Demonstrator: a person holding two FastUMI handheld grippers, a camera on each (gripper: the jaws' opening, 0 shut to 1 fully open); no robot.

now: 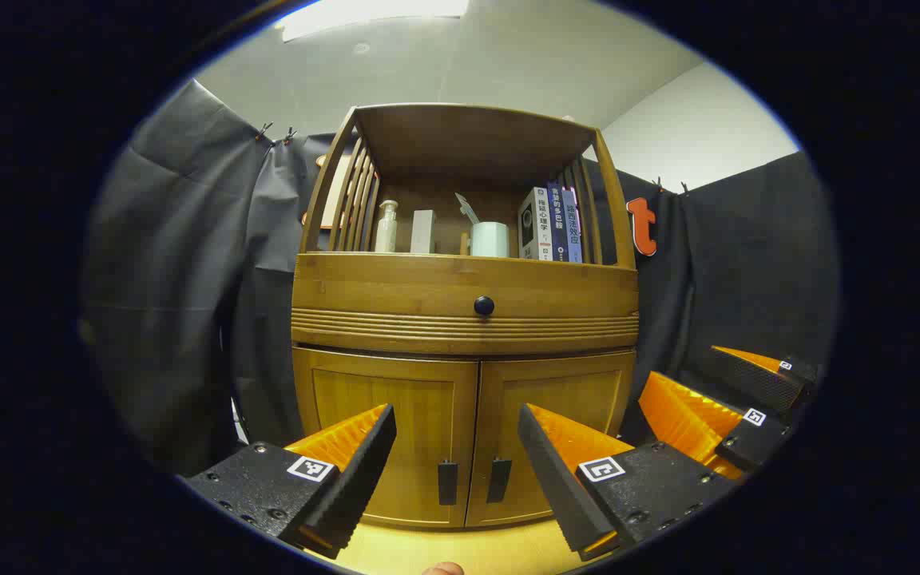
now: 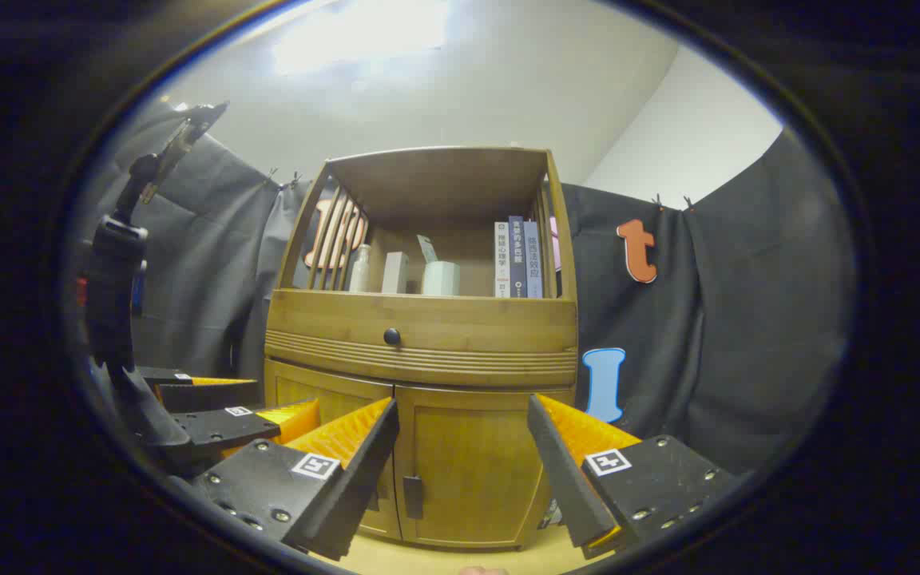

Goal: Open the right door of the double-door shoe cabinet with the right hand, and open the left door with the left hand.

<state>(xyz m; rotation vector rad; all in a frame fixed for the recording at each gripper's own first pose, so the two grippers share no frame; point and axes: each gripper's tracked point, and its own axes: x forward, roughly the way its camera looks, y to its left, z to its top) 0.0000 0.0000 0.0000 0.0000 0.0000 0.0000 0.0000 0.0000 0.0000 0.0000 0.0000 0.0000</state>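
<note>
The cabinet (image 1: 464,319) stands against the booth's cloth wall, and both lower doors are closed, so no step is done yet.

In the left gripper view, the left gripper (image 1: 457,455) hangs in front of the doors with its fingers spread wide and nothing between them. The left door (image 1: 384,431) sits behind its left finger, and the left handle (image 1: 447,482), a small dark tab, lies low by the centre seam. Just beside it across the seam is the right handle (image 1: 498,479) on the right door (image 1: 556,415). Above them a drawer with a round knob (image 1: 483,305) runs across the front; it is no part of the job.

At the right of that view the right gripper (image 1: 735,399) waits off to the side. In the right gripper view, the right gripper (image 2: 464,455) is likewise spread wide and empty, aimed at the right door (image 2: 468,463), whose handle (image 2: 412,486) shows low at the seam.

The right door comes first, I judge. The right gripper should drop to handle height and come in square, so one finger passes each side of the tab, then close and pull out along the door's arc, not straight back. The two handles sit close together, so a careless approach could catch the wrong one. The left gripper should stay clear until the right door swings open.
</note>
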